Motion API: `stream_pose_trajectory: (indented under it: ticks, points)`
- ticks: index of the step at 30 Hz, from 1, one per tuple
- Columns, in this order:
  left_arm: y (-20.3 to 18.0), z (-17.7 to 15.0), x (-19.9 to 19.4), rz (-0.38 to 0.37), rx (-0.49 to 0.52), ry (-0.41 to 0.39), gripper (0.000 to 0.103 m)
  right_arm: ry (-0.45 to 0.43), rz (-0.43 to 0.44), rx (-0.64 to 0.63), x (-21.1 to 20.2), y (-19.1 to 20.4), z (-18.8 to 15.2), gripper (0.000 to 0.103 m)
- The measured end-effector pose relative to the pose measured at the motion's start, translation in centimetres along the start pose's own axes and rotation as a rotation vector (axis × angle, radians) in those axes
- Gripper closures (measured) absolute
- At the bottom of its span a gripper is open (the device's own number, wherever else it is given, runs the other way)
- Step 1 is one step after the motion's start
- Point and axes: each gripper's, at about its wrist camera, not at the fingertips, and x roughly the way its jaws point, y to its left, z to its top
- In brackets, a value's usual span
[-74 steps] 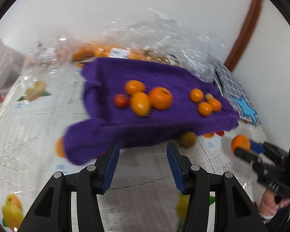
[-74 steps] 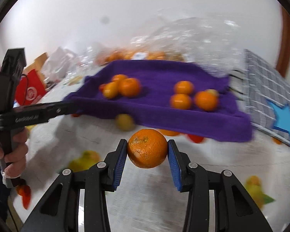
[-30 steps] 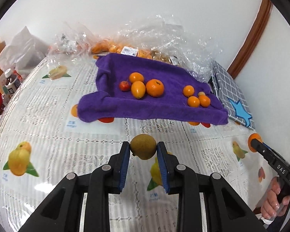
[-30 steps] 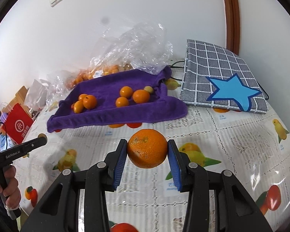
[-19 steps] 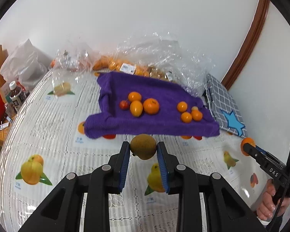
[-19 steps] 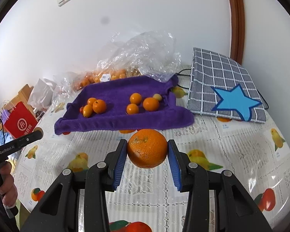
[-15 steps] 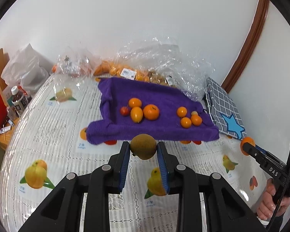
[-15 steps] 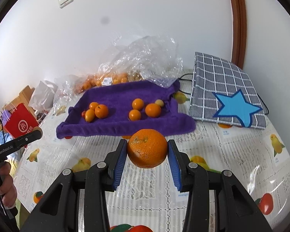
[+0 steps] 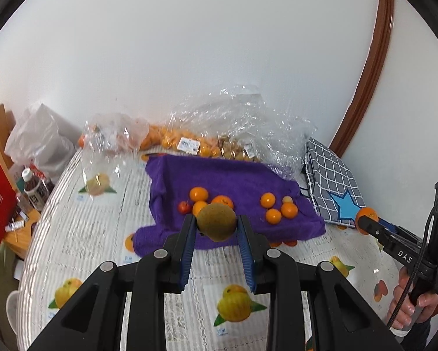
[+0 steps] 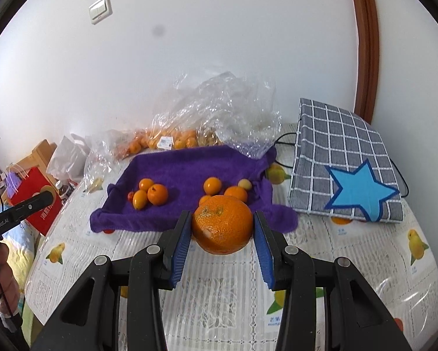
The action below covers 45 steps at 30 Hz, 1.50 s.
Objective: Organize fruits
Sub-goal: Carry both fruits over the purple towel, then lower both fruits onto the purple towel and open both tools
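Note:
My left gripper (image 9: 216, 224) is shut on a brown-green kiwi (image 9: 216, 221), held in the air above the table. In the right wrist view my right gripper (image 10: 222, 225) is shut on a large orange (image 10: 222, 224), also lifted clear of the tablecloth. Beyond both lies a purple towel (image 9: 236, 180) (image 10: 186, 172) carrying several small oranges (image 9: 268, 200) (image 10: 157, 194) and a little red fruit (image 9: 184, 206). At the right edge of the left wrist view, the right gripper (image 9: 365, 221) shows with the orange at its tip, held by a hand (image 9: 408, 311).
Clear plastic bags of oranges (image 9: 178, 142) sit behind the towel against the wall. A grey checked cloth with a blue star (image 10: 347, 175) lies to the right. A red bag (image 10: 37, 204), a bottle (image 9: 34, 187) and a white bag (image 9: 40, 143) stand off the table's left edge.
Both grippers have risen with their fruit still gripped. The towel and table now look farther off and lower in both views, with more of the wall showing.

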Motion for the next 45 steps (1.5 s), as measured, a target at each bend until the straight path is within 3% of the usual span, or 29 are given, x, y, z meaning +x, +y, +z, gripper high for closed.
stream_pose_trajectory:
  ticks: [9, 22, 32, 45]
  points:
    - [-0.3, 2.3, 1.7, 0.003, 0.0, -0.017, 0.075, -0.014, -0.011, -0.016, 1.5, -0.1, 2.6, 0.061]
    - [2.3, 6.3, 5.0, 0.018, -0.015, -0.018, 0.075, -0.032, -0.039, -0.004, 5.2, -1.3, 6.2, 0.061]
    - [3.2, 8.7, 9.3, 0.026, -0.007, -0.006, 0.075, -0.025, -0.046, -0.022, 8.7, -1.2, 8.3, 0.061]
    - [8.8, 9.9, 15.3, 0.048, -0.122, 0.07, 0.075, 0.031, -0.037, -0.035, 15.0, -1.9, 9.6, 0.061]
